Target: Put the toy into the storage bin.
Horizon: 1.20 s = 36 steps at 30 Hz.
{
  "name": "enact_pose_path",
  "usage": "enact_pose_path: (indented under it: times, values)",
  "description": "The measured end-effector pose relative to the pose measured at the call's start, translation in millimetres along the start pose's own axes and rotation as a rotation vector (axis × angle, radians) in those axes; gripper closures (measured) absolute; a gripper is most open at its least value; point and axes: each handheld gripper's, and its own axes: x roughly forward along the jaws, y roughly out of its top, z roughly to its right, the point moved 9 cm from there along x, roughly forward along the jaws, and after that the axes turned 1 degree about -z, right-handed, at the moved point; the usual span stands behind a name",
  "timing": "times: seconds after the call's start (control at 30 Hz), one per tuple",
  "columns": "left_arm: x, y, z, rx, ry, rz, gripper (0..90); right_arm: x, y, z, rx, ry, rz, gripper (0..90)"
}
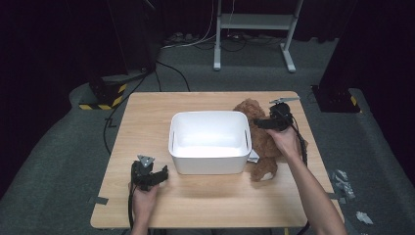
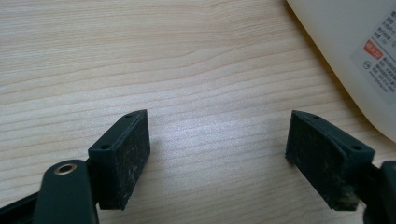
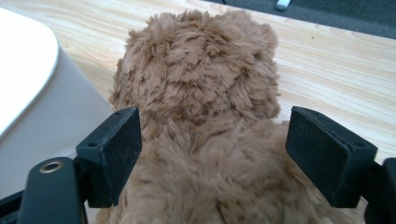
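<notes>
Approach to grasp: plush bear (image 3: pixel 201 116) straddled by right gripper (image 3: pixel 212 154), jaws spread.
Bear lies between the 2 jaws, beside white bin (image 1: pixel 209 142); closing is called for next. Left gripper (image 2: pixel 217 158) held spread over bare table (image 2: pixel 140 56).

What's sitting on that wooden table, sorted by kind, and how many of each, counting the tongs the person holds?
Brown teddy bear: 1
White plastic bin: 1
Hand-held tongs: 2, the left tongs open over bare wood, the right tongs open around the bear
Total: 4
</notes>
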Motion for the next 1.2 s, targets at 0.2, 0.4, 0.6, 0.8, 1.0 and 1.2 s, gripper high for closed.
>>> enact_pose_path:
  times: [0.2, 0.4, 0.6, 0.8, 1.0, 1.2]
  values:
    - [0.0, 0.0, 0.0, 0.002, -0.002, 0.0, 21.6, 12.3, -1.9, -0.9, -0.022, -0.018, -0.051, 16.7]
    - [0.0, -0.1, 0.0, 0.001, -0.001, -0.001, 21.7, 25.2, -8.3, 0.0, -0.048, -0.036, -0.134, 16.0]
    - [0.0, 0.0, -0.1, 0.003, -0.001, 0.0, 21.7, 37.9, -18.3, -0.2, -0.064, -0.036, -0.197, 15.2]
    - [0.0, 0.0, 0.0, 0.003, -0.002, 0.0, 21.7, 44.3, -24.2, -0.8, -0.065, -0.027, -0.241, 20.0]
    - [0.0, 0.0, 0.0, 0.003, -0.002, 0.0, 21.6, 44.1, -26.9, -0.6, -0.069, 0.01, -0.25, 36.4]
    - [-0.1, -0.2, 0.0, 0.0, -0.001, -0.001, 21.7, 40.4, -29.2, 8.1, -0.026, 0.052, -0.232, 50.9]
